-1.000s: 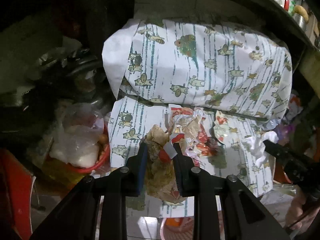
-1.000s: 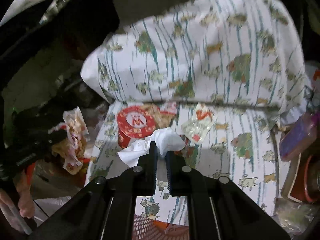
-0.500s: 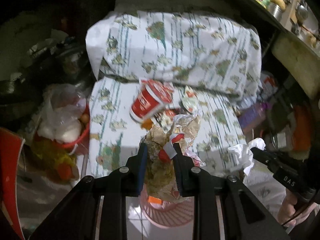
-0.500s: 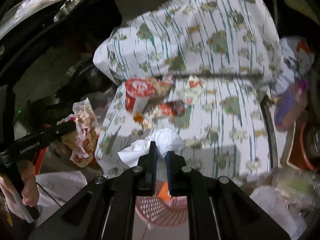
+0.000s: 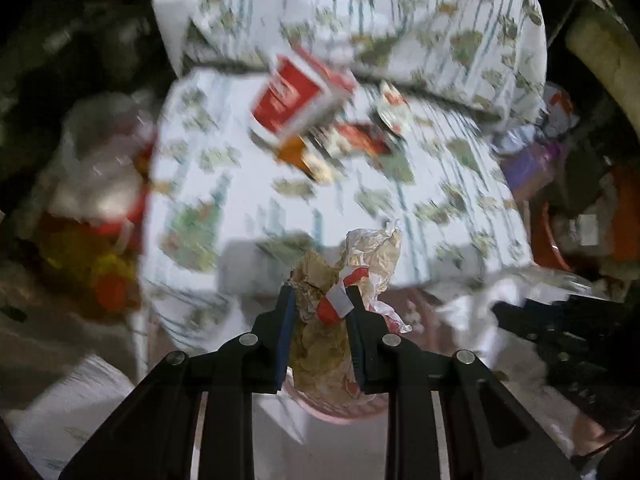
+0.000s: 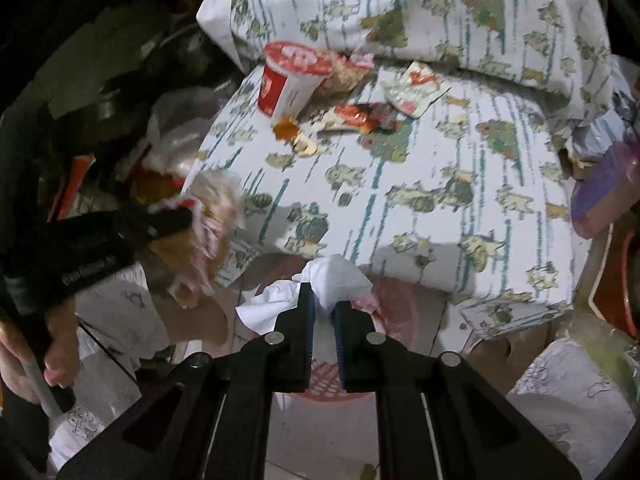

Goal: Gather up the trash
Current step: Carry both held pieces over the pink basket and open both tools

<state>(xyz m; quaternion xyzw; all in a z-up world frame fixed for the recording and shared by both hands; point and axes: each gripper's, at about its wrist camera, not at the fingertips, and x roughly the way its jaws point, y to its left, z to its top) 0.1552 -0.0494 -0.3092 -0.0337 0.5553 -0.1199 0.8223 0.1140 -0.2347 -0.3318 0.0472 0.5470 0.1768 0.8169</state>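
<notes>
My left gripper [image 5: 320,294] is shut on a crumpled brown and red wrapper [image 5: 372,248], hanging over a pink basket [image 5: 344,412] on the floor in front of the seat. In the right wrist view my right gripper [image 6: 323,300] is shut on a white tissue [image 6: 336,276] above the same basket [image 6: 324,396]. The left gripper [image 6: 176,220] and its wrapper [image 6: 212,220] show blurred at the left there. On the patterned seat cushion [image 6: 440,200] lie a red cup [image 6: 288,80] on its side, a torn sachet [image 6: 416,88] and a red wrapper [image 6: 360,116].
A patterned back pillow [image 6: 440,8] stands behind the cushion. A red bowl with a plastic bag [image 5: 100,184] crowds the left side, a purple pack [image 6: 600,188] the right. A person's hand [image 6: 24,360] grips the left tool. White cloth covers the floor around the basket.
Both grippers have sunk and drawn back from over the cushion to above the pink basket, tilting further down. Each keeps its hold, the left on the wrapper, the right on the tissue.
</notes>
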